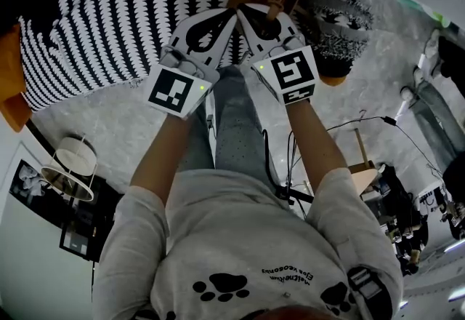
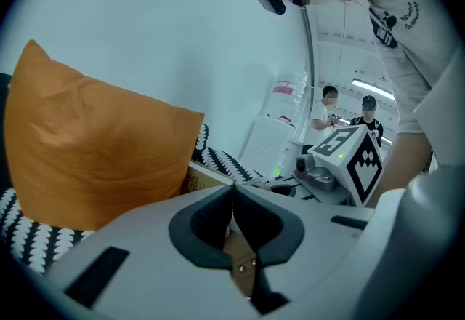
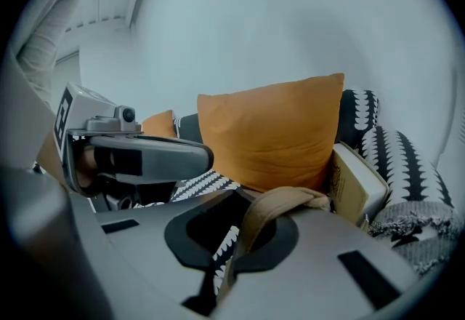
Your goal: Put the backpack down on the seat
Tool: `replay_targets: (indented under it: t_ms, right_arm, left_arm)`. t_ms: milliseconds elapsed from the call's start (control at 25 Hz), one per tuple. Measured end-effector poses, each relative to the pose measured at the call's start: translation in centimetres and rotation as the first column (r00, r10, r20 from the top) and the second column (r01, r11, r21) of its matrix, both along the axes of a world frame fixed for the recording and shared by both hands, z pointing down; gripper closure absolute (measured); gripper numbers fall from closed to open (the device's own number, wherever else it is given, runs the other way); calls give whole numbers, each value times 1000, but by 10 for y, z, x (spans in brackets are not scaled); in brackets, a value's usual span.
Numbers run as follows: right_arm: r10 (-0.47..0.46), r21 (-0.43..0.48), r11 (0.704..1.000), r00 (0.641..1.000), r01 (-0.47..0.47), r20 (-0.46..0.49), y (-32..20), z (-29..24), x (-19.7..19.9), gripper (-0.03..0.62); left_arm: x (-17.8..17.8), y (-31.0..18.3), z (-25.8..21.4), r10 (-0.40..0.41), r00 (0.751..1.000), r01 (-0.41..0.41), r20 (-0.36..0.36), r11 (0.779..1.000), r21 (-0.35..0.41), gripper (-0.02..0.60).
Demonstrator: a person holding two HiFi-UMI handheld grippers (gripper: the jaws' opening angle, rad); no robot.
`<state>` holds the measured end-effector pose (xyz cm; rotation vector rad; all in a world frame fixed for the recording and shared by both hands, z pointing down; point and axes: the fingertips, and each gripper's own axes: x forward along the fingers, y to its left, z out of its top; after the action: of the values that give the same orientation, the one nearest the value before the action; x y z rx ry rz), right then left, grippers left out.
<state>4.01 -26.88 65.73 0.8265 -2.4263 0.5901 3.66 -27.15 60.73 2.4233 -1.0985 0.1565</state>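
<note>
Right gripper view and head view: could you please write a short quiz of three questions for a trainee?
1. True or false: the right tongs are shut on a tan backpack strap.
2. Which colour is the cushion behind them? A orange, B green, C blue.
3. Fill in: the seat cover pattern is black and ____.
Key: 1 true; 2 A; 3 white.

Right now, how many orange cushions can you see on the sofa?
2. A large cushion stands upright straight ahead in the right gripper view; a smaller cushion sits farther back on its left. Others may be hidden.
</note>
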Motion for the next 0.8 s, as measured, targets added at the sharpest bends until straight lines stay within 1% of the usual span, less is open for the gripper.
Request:
replay_targets:
  t_ms: [200, 400, 600, 800]
  right_arm:
    - [24, -26, 999, 999, -25, -30, -4, 17, 20, 563]
    - [52, -23, 998, 995, -54, -83, -6, 22, 25, 563]
    - [59, -53, 996, 980, -71, -190, -5, 38, 33, 562]
    - [19, -117, 991, 943, -61, -331, 4, 66, 46, 562]
  left_arm:
    - [17, -5, 14, 8, 1000, -8, 8, 1000, -19, 560]
    - [15, -6, 13, 6, 1000, -6, 10, 1000, -12, 560]
    - [19, -4, 14, 21, 1000, -21, -1, 1000, -21, 560]
    - [25, -1, 16, 39, 999, -40, -8, 999, -31, 560]
